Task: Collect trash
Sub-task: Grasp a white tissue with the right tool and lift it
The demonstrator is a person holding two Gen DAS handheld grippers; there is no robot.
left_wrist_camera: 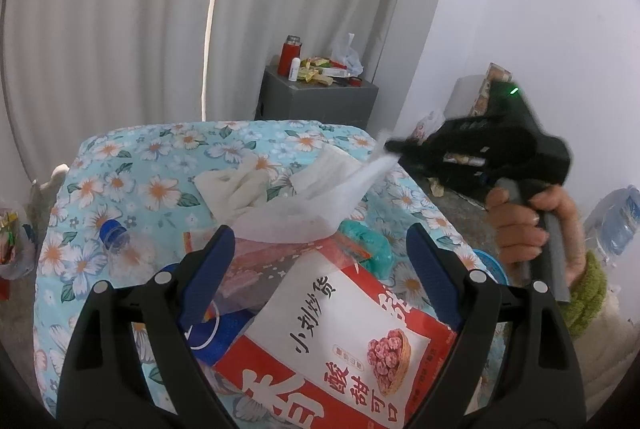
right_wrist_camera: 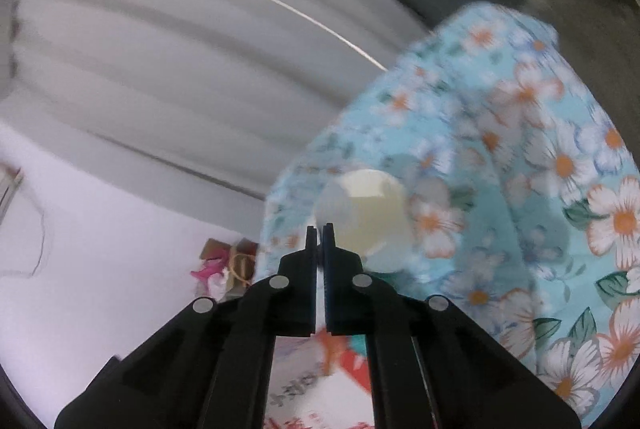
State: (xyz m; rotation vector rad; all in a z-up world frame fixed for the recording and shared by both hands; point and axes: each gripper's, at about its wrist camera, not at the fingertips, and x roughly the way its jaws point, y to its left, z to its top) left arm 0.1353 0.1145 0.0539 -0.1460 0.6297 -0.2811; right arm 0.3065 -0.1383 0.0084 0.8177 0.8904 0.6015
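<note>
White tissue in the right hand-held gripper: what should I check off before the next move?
1. Right hand-held gripper shut on the white tissue: ok.
2. Tissue lifted free: not ok, its lower end lies on the pile beside the snack bag.
3. Left hand-held gripper open and empty: ok.
4. Snack bag within the left jaws' span, ungripped: ok.
5. Bin or bag to drop the trash into: cannot tell, none in view.
6. Other trash left on the floral tablecloth: not ok, the plastic bottle remains.
</note>
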